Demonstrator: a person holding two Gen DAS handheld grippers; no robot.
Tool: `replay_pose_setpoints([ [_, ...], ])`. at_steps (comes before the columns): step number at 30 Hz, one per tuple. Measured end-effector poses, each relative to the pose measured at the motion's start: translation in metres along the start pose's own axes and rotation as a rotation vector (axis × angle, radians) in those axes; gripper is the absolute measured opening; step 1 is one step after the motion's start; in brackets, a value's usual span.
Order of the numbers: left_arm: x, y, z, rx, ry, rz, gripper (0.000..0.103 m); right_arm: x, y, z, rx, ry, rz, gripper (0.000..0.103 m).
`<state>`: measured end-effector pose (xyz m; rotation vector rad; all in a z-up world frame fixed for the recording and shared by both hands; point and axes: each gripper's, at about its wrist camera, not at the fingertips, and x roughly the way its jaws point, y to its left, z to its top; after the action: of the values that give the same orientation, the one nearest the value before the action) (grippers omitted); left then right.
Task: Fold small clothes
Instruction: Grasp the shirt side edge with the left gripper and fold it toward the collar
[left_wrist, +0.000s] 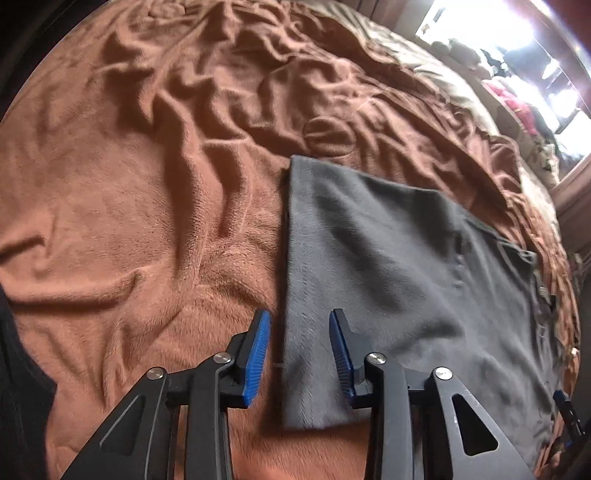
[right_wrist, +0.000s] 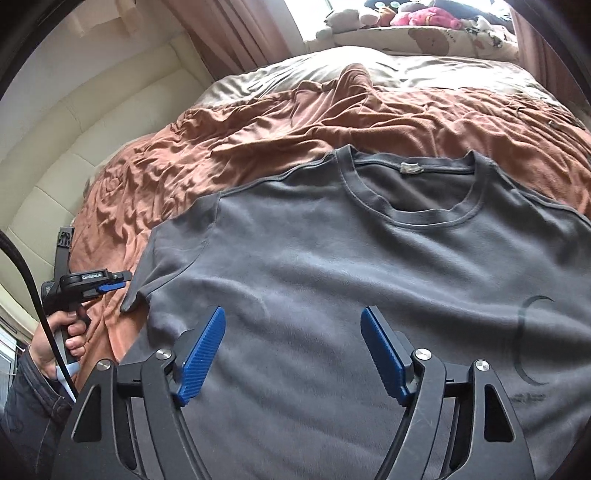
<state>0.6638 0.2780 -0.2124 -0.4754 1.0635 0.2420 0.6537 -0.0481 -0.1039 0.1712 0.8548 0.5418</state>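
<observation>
— T-shirt (right_wrist: 332, 258), grey: where?
— Spread flat on brown blanket (left_wrist: 129, 221) on the bed, front up, collar (right_wrist: 424, 218) at far side, neck label (right_wrist: 412, 168) showing. Left sleeve (right_wrist: 173, 258) lying out to the left, slightly rumpled at its end.
— Any fold made yet?
— None visible. Body flat, both shoulders out, sleeve not turned in. Looks like the very start: laid out only, every fold left to do.
— Left gripper (left_wrist: 299, 317)?
— Down low at the shirt's left edge, probably the sleeve end. Fingers fairly narrow but not pinching: one blue pad over blanket, the other over grey cloth, edge running between them. No cloth lifted or clamped.
— Right gripper (right_wrist: 293, 314)?
— Above the chest area, near side. Fingers wide apart, nothing between them but flat fabric below, no hold.
— Next, best guess?
— Pinch on left edge, then a carry over toward the middle. Needs the right one on a matching point first; not there yet.
— Anything unclear?
— Right sleeve and near hem out of view, so can't tell their state.
</observation>
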Motion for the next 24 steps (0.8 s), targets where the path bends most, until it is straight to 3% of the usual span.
replay_pose_setpoints([
  [5, 0.018, 0.004, 0.011, -0.021, 0.021, -0.006, 0.024, 0.022, 0.006, 0.008, 0.016, 0.03, 0.019, 0.062],
  [8, 0.018, 0.0, 0.014, -0.01, 0.027, -0.004, 0.005, 0.035, 0.01, 0.011, 0.026, 0.047, 0.031, 0.059],
  [18, -0.041, -0.031, 0.041, 0.078, -0.1, -0.045, 0.004, 0.076, 0.023, 0.022, 0.067, 0.094, 0.128, 0.046],
  [24, -0.078, -0.071, 0.052, 0.152, -0.149, -0.086, 0.004, 0.118, 0.04, 0.025, 0.121, 0.131, 0.245, 0.027],
])
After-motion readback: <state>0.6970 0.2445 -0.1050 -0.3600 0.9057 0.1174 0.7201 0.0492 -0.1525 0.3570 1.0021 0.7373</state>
